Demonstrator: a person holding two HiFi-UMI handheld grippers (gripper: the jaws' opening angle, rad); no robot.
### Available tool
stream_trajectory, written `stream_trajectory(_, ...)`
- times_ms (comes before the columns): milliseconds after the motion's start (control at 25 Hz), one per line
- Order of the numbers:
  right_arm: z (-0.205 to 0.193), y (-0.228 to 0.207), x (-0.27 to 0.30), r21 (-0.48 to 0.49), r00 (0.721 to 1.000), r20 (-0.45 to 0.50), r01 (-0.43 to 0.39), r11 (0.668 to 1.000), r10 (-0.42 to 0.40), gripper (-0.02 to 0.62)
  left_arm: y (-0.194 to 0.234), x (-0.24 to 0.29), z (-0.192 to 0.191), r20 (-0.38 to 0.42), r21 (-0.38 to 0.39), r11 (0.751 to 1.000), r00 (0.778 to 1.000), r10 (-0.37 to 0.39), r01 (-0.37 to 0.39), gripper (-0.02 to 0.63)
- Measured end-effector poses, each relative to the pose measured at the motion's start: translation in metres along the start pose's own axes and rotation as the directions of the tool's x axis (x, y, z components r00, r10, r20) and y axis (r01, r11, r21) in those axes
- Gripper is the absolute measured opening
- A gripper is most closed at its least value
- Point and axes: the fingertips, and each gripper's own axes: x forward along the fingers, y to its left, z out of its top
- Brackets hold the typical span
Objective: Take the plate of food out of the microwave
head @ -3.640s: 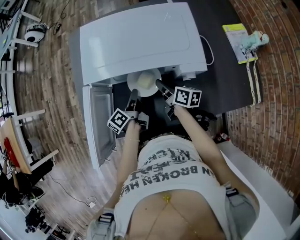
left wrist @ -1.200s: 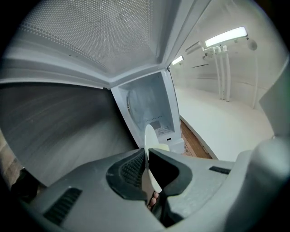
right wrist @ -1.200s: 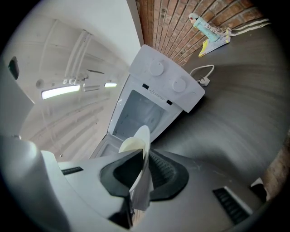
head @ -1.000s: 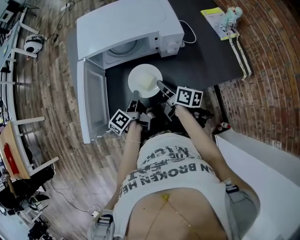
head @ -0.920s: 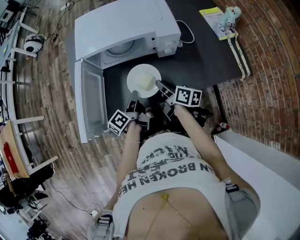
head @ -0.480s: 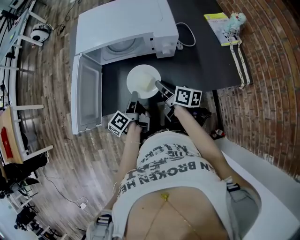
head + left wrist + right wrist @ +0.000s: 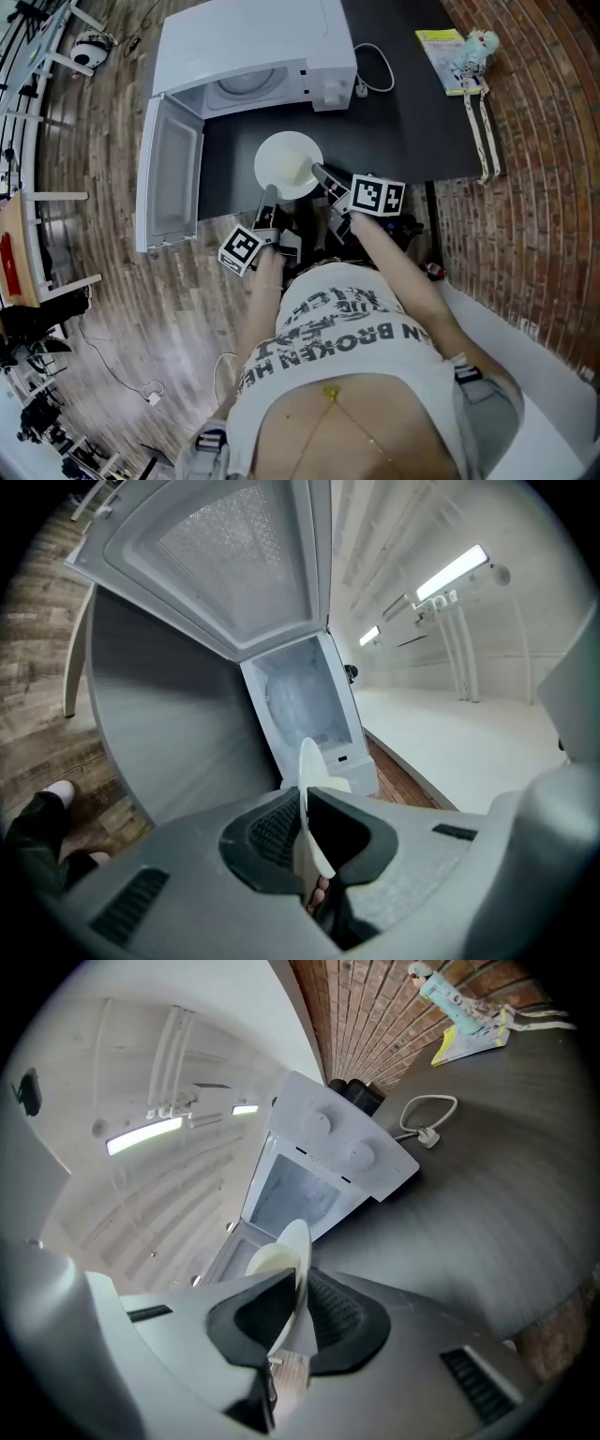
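Now the plate (image 7: 277, 153) hangs clear of the microwave (image 7: 248, 52) near the front edge of the desk (image 7: 403, 122), left hand-held gripper (image 7: 269, 192) and right hand-held gripper (image 7: 320, 172) each pinching only its rim, so an uneven pull could spill the food (image 7: 298, 170).

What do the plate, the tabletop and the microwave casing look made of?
Plate: white, smooth, thin-rimmed; ceramic or melamine, can't tell. Tabletop: dark, matte, even sheen; probably laminate. Microwave: white, smooth casing with soft gloss; painted metal or plastic.

What food (image 7: 298, 172) the plate (image 7: 276, 154) holds cannot be told; print on the booklet (image 7: 441, 52) unreadable.
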Motion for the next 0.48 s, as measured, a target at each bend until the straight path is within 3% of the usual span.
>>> stream_trajectory(480, -0.012, -0.013, -0.033, 0.006, 1.0, -0.026, -0.016, 1.0, 0.017, 0.043, -0.002, -0.016, -0.036, 0.022, -0.008, 1.0, 1.0, 0.011, -0.011, 0.025)
